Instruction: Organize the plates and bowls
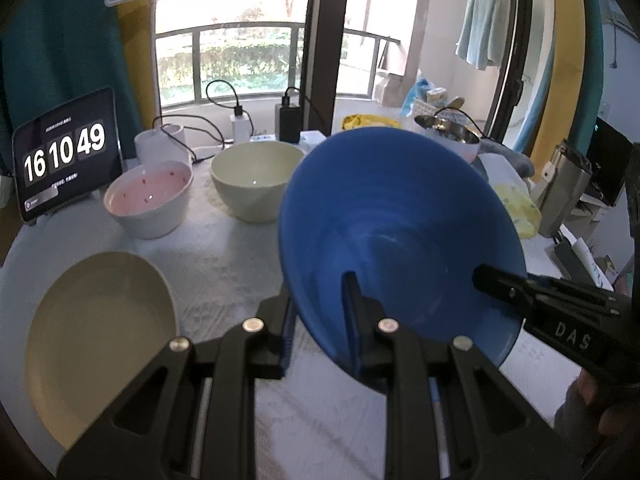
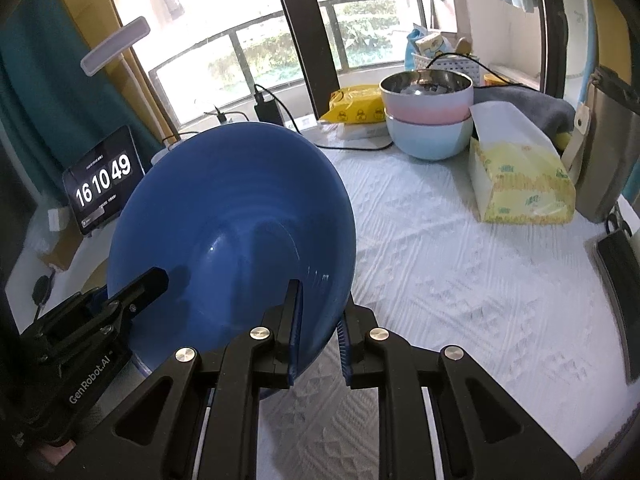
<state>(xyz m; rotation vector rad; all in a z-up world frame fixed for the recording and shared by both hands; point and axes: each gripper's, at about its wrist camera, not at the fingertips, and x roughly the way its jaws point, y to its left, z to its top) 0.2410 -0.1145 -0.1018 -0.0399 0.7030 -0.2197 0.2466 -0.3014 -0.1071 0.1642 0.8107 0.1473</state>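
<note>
1. The blue bowl hangs in the air over the tabletop, tipped steeply so its inside faces both cameras. It is held at two points on its near rim, which probably keeps a wide, shallow piece from swinging.
2. The left claw pinches the rim, one finger inside the bowl and the other behind its wall. This is a rim grip, fitting since the bowl is too broad to span.
3. The right claw pinches the same rim further along, again with a finger on each side of the wall. In the left wrist view it reaches in from the right.
4. A cream plate lies flat at the near left, apart from the bowls, so plates and bowls seem to be kept in separate places.
5. Behind it stand a pink-lined bowl and a cream bowl, upright, close together, not nested.
6. At the far right, a pink bowl with a steel inside sits nested in a pale blue bowl, next to a tissue pack. That stack suggests where bowls go; whether the blue one is headed there cannot be told.
</note>
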